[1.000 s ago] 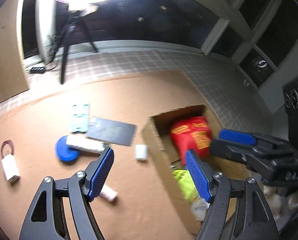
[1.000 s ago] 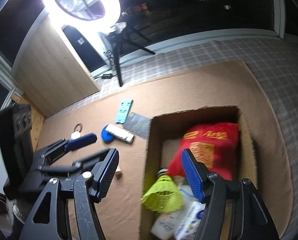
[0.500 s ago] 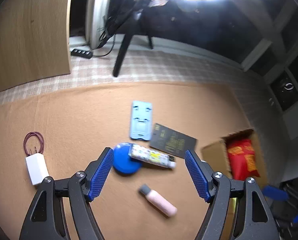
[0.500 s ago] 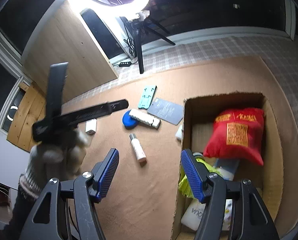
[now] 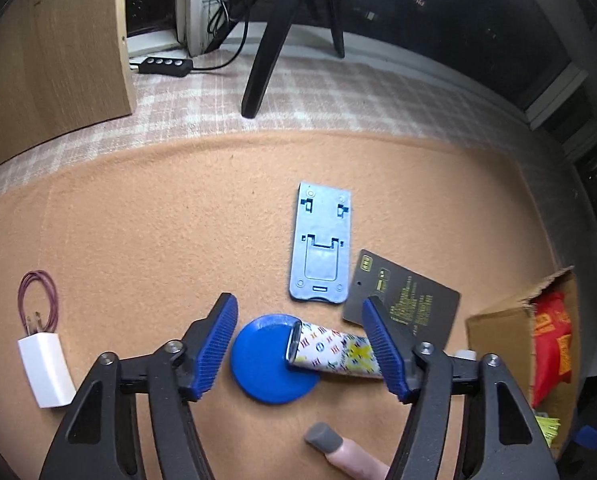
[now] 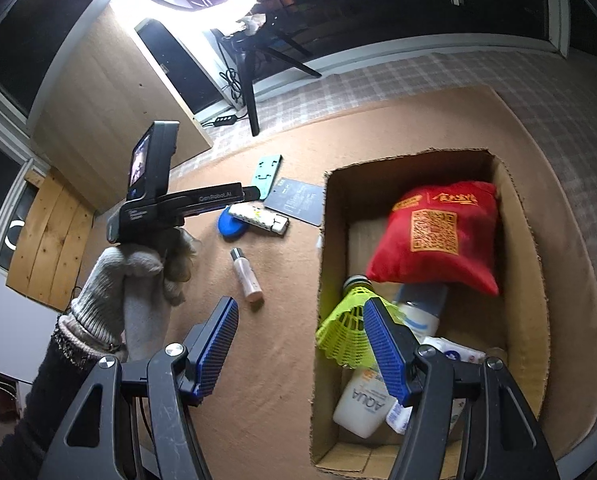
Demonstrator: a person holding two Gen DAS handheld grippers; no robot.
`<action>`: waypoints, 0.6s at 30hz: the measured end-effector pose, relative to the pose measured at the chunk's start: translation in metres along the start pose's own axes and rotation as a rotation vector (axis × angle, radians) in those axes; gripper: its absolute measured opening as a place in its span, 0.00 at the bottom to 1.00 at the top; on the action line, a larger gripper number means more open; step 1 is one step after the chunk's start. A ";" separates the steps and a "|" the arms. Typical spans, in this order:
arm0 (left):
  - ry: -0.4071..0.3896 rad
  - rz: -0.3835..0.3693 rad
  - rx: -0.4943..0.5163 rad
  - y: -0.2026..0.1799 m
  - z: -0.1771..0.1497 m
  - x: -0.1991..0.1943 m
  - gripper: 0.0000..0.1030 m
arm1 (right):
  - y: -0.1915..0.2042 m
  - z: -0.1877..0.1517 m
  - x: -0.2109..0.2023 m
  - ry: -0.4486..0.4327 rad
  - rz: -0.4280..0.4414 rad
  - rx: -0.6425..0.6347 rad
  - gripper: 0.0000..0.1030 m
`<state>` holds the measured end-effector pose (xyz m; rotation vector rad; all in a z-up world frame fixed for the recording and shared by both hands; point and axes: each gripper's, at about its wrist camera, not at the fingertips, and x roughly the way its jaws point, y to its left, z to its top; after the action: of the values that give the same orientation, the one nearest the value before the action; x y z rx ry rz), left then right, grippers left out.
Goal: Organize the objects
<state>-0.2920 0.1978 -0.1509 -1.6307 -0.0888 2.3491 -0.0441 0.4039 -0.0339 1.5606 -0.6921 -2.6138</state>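
While left gripper [image 5: 298, 344] hangs over patterned tube [image 5: 334, 354], jaws spread wide, nothing clamped. Tube lying across blue disc [image 5: 268, 364], cap end at 3 o'clock, probably hidden behind right pad. Best lowered square, pads straddling mid-body, not disc. Right gripper [image 6: 300, 348] likewise agape, empty, over cardboard box [image 6: 518, 216] edge; box at 3 o'clock of tube.

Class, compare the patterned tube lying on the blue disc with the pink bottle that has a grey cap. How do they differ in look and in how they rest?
The patterned tube is white with coloured prints; the pink bottle is plain pale pink with a grey cap. The tube's end rests on the blue disc, while the bottle lies directly on the brown mat, touching nothing. The tube lies crosswise between the left gripper fingers; the bottle lies nearer the camera. Both lie outside the cardboard box.
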 end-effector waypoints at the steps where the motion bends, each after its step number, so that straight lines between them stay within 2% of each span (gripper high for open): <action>1: 0.002 0.002 -0.001 0.000 0.001 0.002 0.63 | -0.001 0.000 0.000 0.000 -0.002 0.002 0.59; 9: 0.008 0.033 0.041 -0.006 0.000 0.012 0.46 | -0.002 -0.002 0.002 0.008 -0.003 0.009 0.59; 14: 0.005 0.044 0.081 -0.005 -0.012 0.008 0.39 | 0.005 -0.002 0.006 0.012 0.012 0.001 0.59; 18: 0.000 0.050 0.132 -0.009 -0.028 0.002 0.39 | 0.015 -0.003 0.011 0.021 0.023 -0.016 0.59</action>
<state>-0.2647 0.2035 -0.1612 -1.5870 0.1053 2.3378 -0.0498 0.3866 -0.0385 1.5637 -0.6816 -2.5760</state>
